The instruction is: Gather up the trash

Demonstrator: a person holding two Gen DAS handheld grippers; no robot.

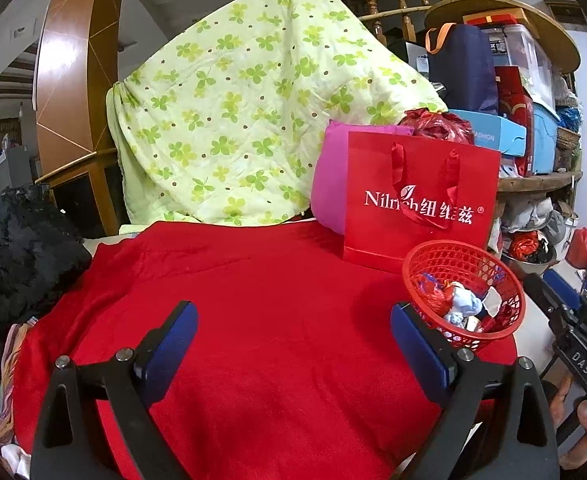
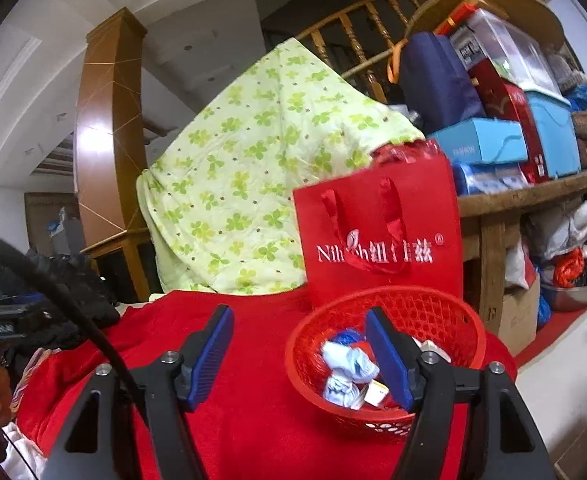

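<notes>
A red plastic basket (image 1: 489,264) stands on the red cloth (image 1: 253,280) at the right, holding several crumpled wrappers (image 1: 463,308) in blue, white and red. My left gripper (image 1: 293,312) hovers open over bare cloth, left of the basket, with nothing between its blue pads. In the right wrist view the basket (image 2: 433,312) is close in front, wrappers (image 2: 349,364) inside. My right gripper (image 2: 298,314) is open and empty; its right finger (image 2: 385,356) stands in front of the basket's inside, its left finger over the cloth (image 2: 253,420).
A red paper gift bag (image 1: 421,200) stands upright just behind the basket, a pink cushion (image 1: 329,176) and a green clover quilt (image 1: 233,120) behind that. Dark clothing (image 1: 17,256) is heaped at left. A wooden shelf (image 2: 533,188) stacked with boxes stands at right.
</notes>
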